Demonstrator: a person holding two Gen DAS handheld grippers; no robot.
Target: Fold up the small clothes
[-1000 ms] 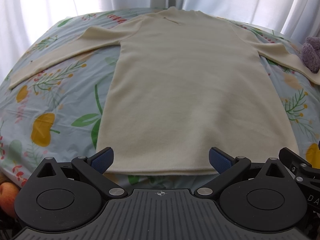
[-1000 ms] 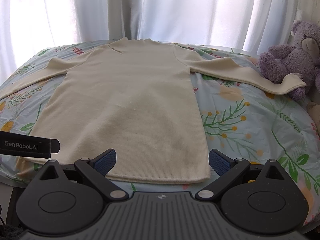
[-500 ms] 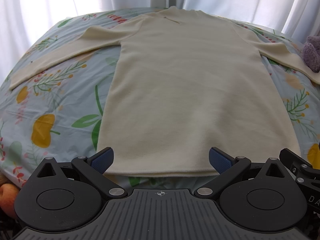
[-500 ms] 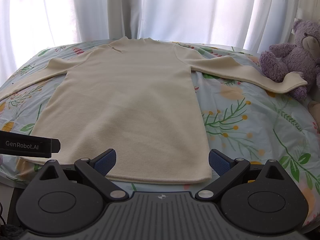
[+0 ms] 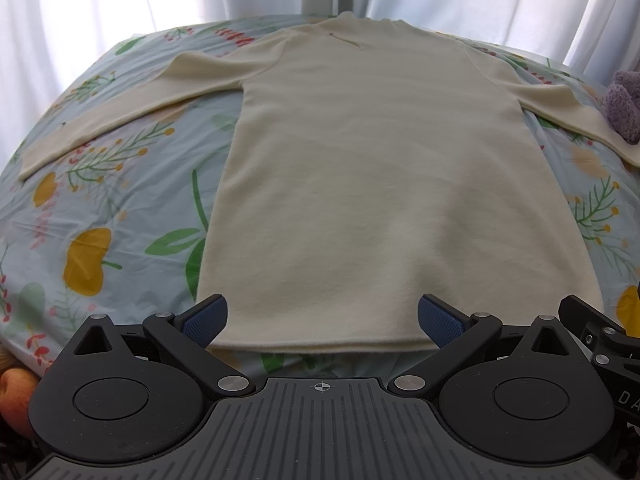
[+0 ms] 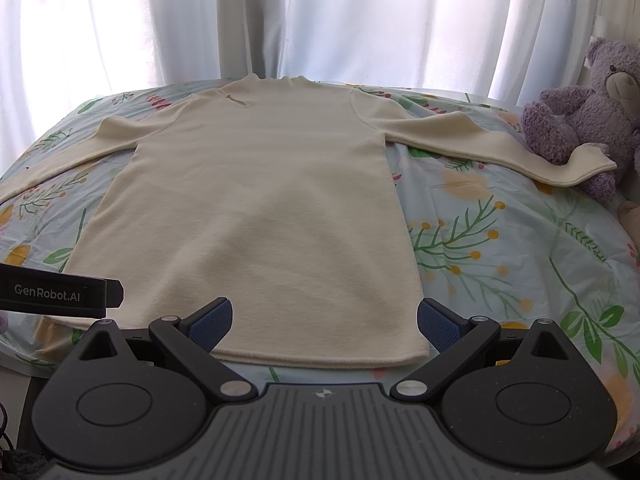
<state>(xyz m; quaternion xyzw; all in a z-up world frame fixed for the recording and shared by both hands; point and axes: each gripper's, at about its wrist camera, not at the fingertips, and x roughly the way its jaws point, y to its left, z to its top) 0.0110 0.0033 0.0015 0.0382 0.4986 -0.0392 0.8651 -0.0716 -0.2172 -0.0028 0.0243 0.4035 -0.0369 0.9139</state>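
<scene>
A cream long-sleeved sweater [image 5: 380, 184] [image 6: 260, 208] lies flat on the flowered bedsheet [image 5: 100, 208], collar far, hem near, both sleeves spread out sideways. My left gripper [image 5: 322, 320] hovers open just short of the hem, its blue pads [image 5: 204, 320] wide apart with nothing between them. My right gripper [image 6: 324, 320] is open too, close to the hem's right half, and its pads [image 6: 438, 324] hold nothing. The right sleeve's cuff [image 6: 576, 168] rests against a plush bear.
A purple teddy bear [image 6: 588, 112] sits at the bed's right edge. White curtains [image 6: 320, 16] hang behind the bed. The other gripper's body [image 6: 60, 290] shows at the left of the right wrist view. An orange round thing [image 5: 12, 392] lies low at the left.
Both views have crept slightly forward and leftward; the sweater lies as before and both grippers stay open.
</scene>
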